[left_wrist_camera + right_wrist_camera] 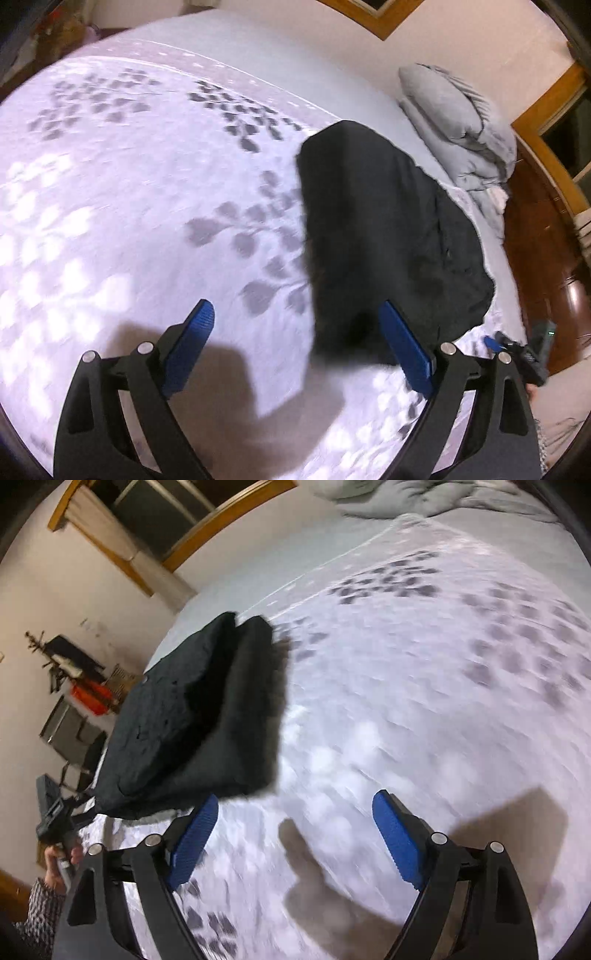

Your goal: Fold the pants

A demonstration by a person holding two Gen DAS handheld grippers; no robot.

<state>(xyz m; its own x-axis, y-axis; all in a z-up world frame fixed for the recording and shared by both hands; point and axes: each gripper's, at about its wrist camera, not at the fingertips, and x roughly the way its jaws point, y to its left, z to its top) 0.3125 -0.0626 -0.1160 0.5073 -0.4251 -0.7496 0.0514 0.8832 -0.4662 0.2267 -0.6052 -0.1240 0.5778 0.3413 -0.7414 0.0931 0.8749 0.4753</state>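
The black pants (380,236) lie folded in a thick stack on the white bedspread (129,221) near the bed's edge. They also show in the right wrist view (192,723), at the left. My left gripper (297,325) is open and empty; its right finger (406,350) is just beside the near end of the pants. My right gripper (295,812) is open and empty above the bedspread (406,701); its left finger (195,834) is close to the near edge of the pants. The other gripper shows small at the edge of each view.
A grey folded duvet (454,122) lies at the head of the bed, beyond the pants. A brown wooden floor (535,258) runs along the bed's edge. Wood-framed windows, shelves and clutter (74,686) stand by the wall.
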